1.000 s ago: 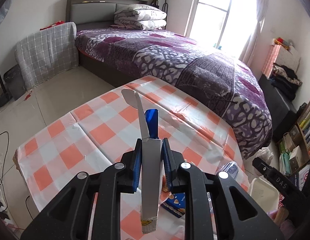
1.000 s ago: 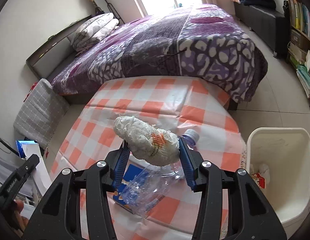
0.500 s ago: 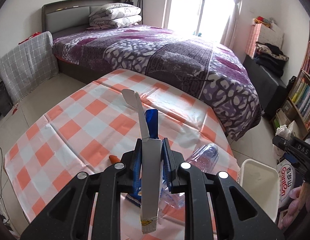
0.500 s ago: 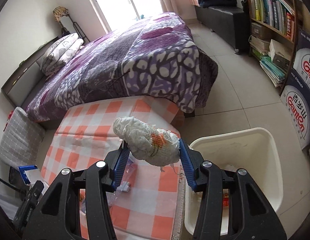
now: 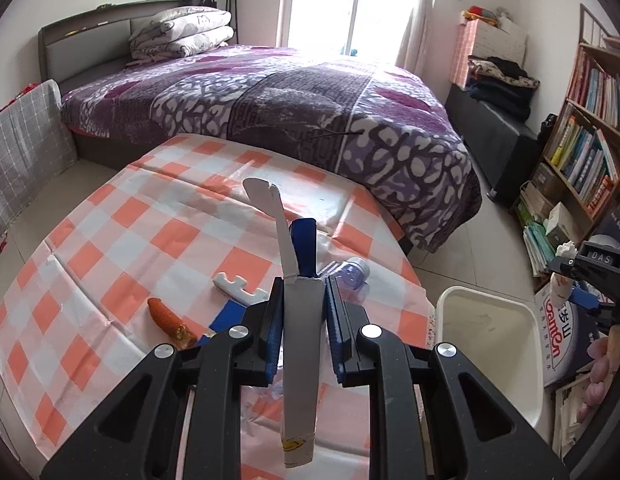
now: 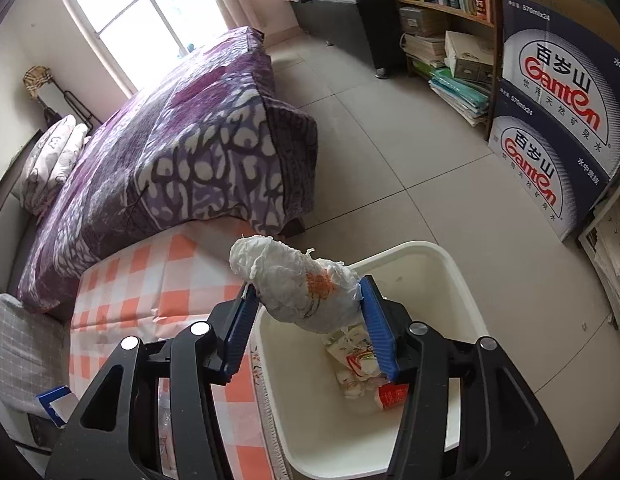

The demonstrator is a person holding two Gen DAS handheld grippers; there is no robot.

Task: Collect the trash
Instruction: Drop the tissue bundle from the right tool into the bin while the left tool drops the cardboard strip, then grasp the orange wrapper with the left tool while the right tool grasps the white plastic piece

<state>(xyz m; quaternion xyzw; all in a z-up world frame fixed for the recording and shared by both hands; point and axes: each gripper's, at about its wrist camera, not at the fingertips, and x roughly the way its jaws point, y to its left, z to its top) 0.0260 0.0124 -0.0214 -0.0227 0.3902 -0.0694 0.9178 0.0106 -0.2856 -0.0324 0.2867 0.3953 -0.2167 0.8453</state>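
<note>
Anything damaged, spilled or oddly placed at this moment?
Nothing spilled. The litter on the checked tablecloth is expected: a crushed plastic bottle, an orange scrap, a white plastic piece. The left gripper pinches a flattened carton; the right gripper holds a crumpled wad over the bin.

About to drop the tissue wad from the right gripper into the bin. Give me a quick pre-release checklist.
1. Right gripper shut on the tissue wad: ok.
2. Wad above the white bin opening: ok, though near its table-side rim.
3. Room in bin: ok, only a few wrappers at the bottom.
4. Left gripper shut on the flattened carton, away from the bin: ok.
5. Wad's height over the rim: cannot tell.
</note>
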